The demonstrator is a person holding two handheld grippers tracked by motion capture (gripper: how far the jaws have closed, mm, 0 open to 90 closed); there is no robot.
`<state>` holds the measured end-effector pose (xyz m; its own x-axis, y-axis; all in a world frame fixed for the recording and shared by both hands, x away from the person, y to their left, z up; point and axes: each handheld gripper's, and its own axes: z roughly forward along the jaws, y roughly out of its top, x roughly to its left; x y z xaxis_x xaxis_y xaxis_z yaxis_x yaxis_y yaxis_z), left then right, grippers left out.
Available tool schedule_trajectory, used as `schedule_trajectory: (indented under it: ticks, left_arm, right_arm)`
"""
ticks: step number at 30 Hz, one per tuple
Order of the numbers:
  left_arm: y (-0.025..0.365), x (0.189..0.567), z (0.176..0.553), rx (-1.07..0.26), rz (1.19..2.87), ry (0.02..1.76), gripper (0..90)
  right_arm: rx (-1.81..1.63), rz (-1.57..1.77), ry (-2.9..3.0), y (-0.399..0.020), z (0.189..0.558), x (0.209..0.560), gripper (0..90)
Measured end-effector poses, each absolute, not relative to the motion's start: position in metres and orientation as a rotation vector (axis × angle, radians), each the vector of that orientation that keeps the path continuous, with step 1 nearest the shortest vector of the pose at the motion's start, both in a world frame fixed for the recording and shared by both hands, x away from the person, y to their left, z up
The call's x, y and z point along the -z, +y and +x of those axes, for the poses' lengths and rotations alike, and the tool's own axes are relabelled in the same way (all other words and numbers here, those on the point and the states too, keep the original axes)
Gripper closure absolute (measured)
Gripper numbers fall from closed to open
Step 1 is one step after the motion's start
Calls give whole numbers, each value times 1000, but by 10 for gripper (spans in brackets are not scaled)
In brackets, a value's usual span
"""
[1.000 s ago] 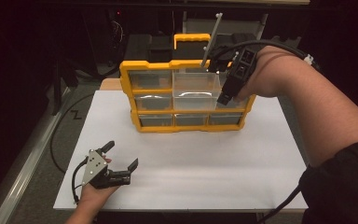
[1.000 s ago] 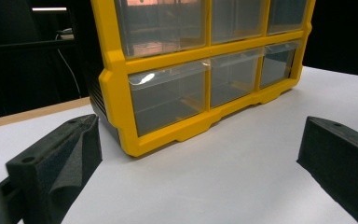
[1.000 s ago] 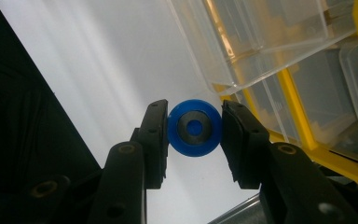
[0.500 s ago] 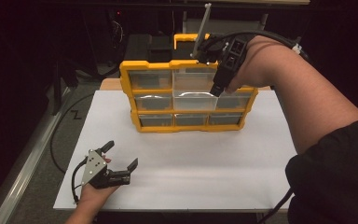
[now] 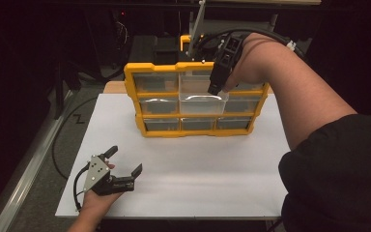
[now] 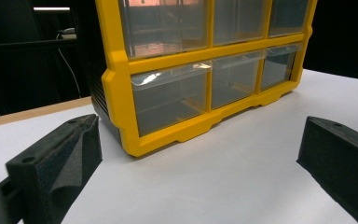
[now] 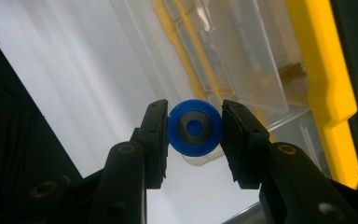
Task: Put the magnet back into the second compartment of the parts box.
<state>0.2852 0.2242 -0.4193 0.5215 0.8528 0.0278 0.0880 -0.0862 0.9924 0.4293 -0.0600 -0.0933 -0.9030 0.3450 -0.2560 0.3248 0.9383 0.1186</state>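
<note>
Start on the left. Your left hand-held gripper point(image 5: 124, 164) rests low on the white desk point(image 5: 198, 169), near the front edge. Its two black jaws stand wide apart with nothing between them. Your left hand point(image 5: 94, 203) holds it from below, and a black cable loops off its back. From the high view you see its grey plate on top. The left gripper view shows you something else: the front of the yellow drawer box point(image 6: 121, 88) seen from low down, with its clear drawers one above the other and bare white desk between the two open jaws.

Move to the middle. The yellow drawer box point(image 5: 140, 104) stands upright on the far half of the desk. It has three rows of clear drawers. One middle drawer point(image 5: 200, 102) sticks out toward you.

Now go to the right. Your right hand-held gripper point(image 5: 216, 89) points down just above that pulled-out drawer. From the high view you cannot see what it carries. The right gripper view shows it well: a small blue round piece point(image 7: 194, 128) with a dark ring in its middle sits between the two black jaws, and both pads press on its sides. So your right hand-held gripper point(image 7: 194, 128) is clamped on the blue round piece. Behind it you see the clear drawer and yellow frame.
</note>
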Motion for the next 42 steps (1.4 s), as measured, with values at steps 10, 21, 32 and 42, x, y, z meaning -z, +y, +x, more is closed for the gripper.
schedule_trajectory:
  ticks: [10, 21, 32, 42]
  left_arm:
    - [225, 419, 285, -784, 1538, 841, 3]
    - [226, 419, 285, -785, 1531, 838, 3]
    - [226, 418, 284, -794, 1530, 836, 3]
    - [226, 419, 284, -793, 1531, 831, 3]
  right_arm:
    - [-104, 500, 2822, -52, 440, 96, 652]
    - [-106, 505, 2813, -46, 449, 99, 651]
    - [-103, 532, 2806, -42, 457, 102, 651]
    - [-144, 571, 2796, -45, 458, 98, 487]
